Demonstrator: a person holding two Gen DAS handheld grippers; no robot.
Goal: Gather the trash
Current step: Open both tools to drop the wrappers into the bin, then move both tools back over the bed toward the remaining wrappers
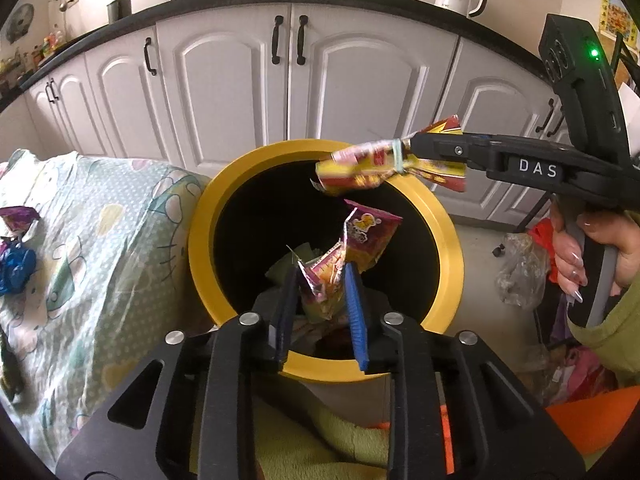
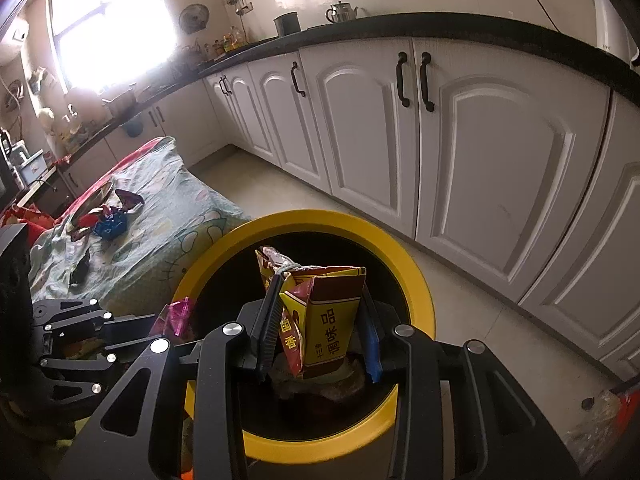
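Note:
A round yellow-rimmed trash bin (image 1: 200, 240) with a dark inside stands in front of the cabinets; it also shows in the right wrist view (image 2: 420, 300). My left gripper (image 1: 322, 276) is over the bin's near side, shut on a pink and yellow snack wrapper (image 1: 364, 240). My right gripper (image 2: 320, 296) is over the bin, shut on a yellow and red seasoning packet (image 2: 324, 316). In the left wrist view the right gripper (image 1: 408, 150) reaches in from the right, holding that packet (image 1: 360, 168) above the bin's far rim.
A table with a pale green cartoon cloth (image 1: 100, 240) stands left of the bin, with blue (image 2: 110, 222) and purple wrappers (image 2: 130, 198) on it. White kitchen cabinets (image 2: 480, 160) are behind. A clear plastic bag (image 1: 520, 268) lies on the floor to the right.

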